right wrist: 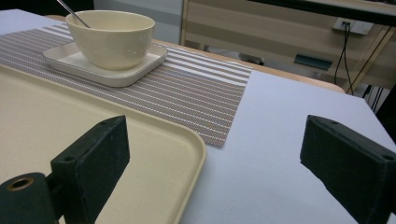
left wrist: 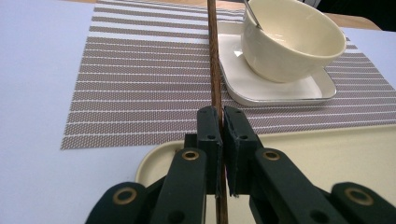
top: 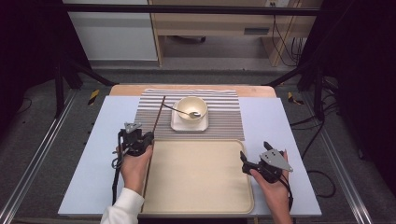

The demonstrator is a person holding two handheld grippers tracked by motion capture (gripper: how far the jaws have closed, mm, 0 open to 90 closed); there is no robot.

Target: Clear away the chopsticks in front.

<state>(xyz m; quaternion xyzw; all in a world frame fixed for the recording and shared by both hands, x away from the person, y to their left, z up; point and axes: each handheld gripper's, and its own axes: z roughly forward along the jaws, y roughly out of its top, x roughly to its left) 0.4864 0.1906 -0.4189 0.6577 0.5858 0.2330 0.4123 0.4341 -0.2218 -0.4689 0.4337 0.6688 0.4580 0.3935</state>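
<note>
A: How far along are we?

B: The left gripper is clenched on a brown stick, which runs ahead of its jaws over the striped mat. The tray looks bare.

A: And the other?

B: The right gripper gapes wide, grasping nothing; the bowl sits untouched beyond it.

We saw a grey carpeted floor around the table; a pale wooden cabinet stood beyond it; black cables hung beside a white wall panel.
</note>
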